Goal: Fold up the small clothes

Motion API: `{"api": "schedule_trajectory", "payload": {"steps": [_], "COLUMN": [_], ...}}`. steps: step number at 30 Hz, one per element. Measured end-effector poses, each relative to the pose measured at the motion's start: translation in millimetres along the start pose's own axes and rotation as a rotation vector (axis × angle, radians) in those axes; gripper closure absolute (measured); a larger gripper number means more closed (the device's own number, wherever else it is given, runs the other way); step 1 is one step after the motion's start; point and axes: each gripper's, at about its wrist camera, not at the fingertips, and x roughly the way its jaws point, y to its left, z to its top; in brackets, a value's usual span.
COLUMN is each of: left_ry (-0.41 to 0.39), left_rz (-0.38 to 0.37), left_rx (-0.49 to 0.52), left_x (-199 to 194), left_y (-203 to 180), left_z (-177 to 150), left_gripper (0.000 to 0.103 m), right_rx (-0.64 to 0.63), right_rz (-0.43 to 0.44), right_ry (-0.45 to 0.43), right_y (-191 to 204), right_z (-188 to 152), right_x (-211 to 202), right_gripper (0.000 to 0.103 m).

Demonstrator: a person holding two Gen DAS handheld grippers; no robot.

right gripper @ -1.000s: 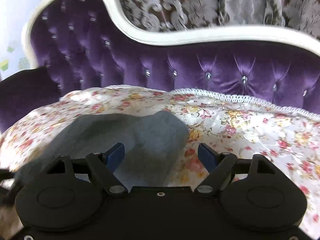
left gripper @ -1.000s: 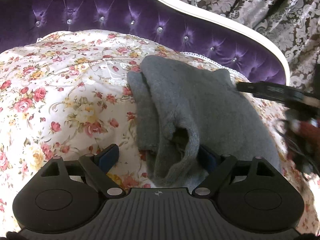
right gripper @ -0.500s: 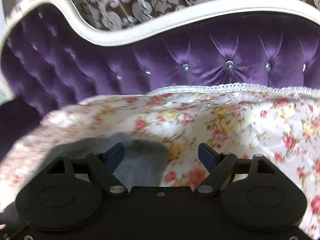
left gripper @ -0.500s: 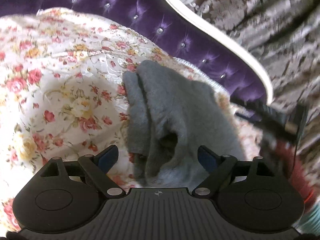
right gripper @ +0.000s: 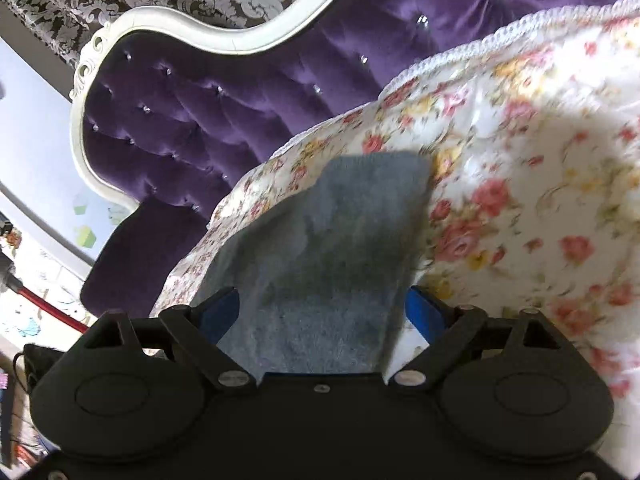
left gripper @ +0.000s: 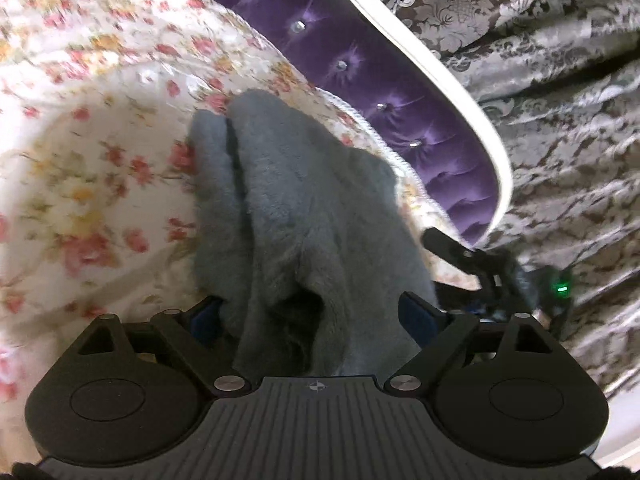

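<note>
1. A garment (left gripper: 304,216) lies on the bedspread (left gripper: 92,152), between the spread fingers of the left gripper (left gripper: 312,316).
2. The headboard (left gripper: 360,60) rises behind the bed; a curtain (left gripper: 560,100) hangs beyond it.
3. The right gripper (right gripper: 322,312) straddles the garment's near end.

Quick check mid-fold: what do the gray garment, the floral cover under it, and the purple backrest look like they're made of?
Garment: soft fleece or brushed knit, by its matte, fuzzy nap. Floral cover: thin, smooth printed cotton or a blend, with a white corded edge; it creases finely. Backrest: velvet-like upholstery, by its sheen, button-tufted with shiny studs, in a glossy white frame.
</note>
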Motion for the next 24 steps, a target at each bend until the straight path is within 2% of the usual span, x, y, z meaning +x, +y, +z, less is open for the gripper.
{"api": "schedule_trajectory", "payload": {"steps": [2,3,5,6,8,9,15,16,19,24], "left_ry": [0.026,0.037,0.057,0.068,0.072,0.071,0.102,0.112,0.150,0.206], "left_rz": [-0.047,-0.062,-0.067,-0.061,-0.088,-0.088,-0.126,-0.129,-0.148,-0.168], "left_rx": [-0.021,-0.025,-0.038,-0.044,-0.050,-0.042,-0.001,0.008,0.018,0.020], "left_x": [7,11,18,21,22,19,-4,-9,-24,-57], "left_y": [1,0,-1,-1,-1,-3,-25,-29,-38,-56], "left_z": [2,2,0,-2,-7,-9,-31,-38,-67,-128], "left_gripper": [0.016,0.022,0.048,0.069,0.069,0.070,0.070,0.070,0.070,0.070], "right_rx": [0.023,0.034,0.041,0.038,0.019,0.005,-0.068,-0.074,-0.086,-0.024], "right_rz": [0.029,0.043,0.061,0.058,0.032,0.011,-0.059,-0.068,-0.112,-0.161], "right_ry": [-0.008,-0.011,-0.009,-0.006,0.009,0.017,0.003,0.022,0.027,0.061], "right_y": [-1,-2,-2,0,5,7,35,41,58,65], "right_z": [3,5,8,9,8,7,-8,-13,-32,-80], "right_x": [5,9,14,17,21,21,-10,-18,-47,-100], "right_gripper": [0.010,0.010,0.010,0.012,0.039,0.064,0.065,0.065,0.065,0.065]}}
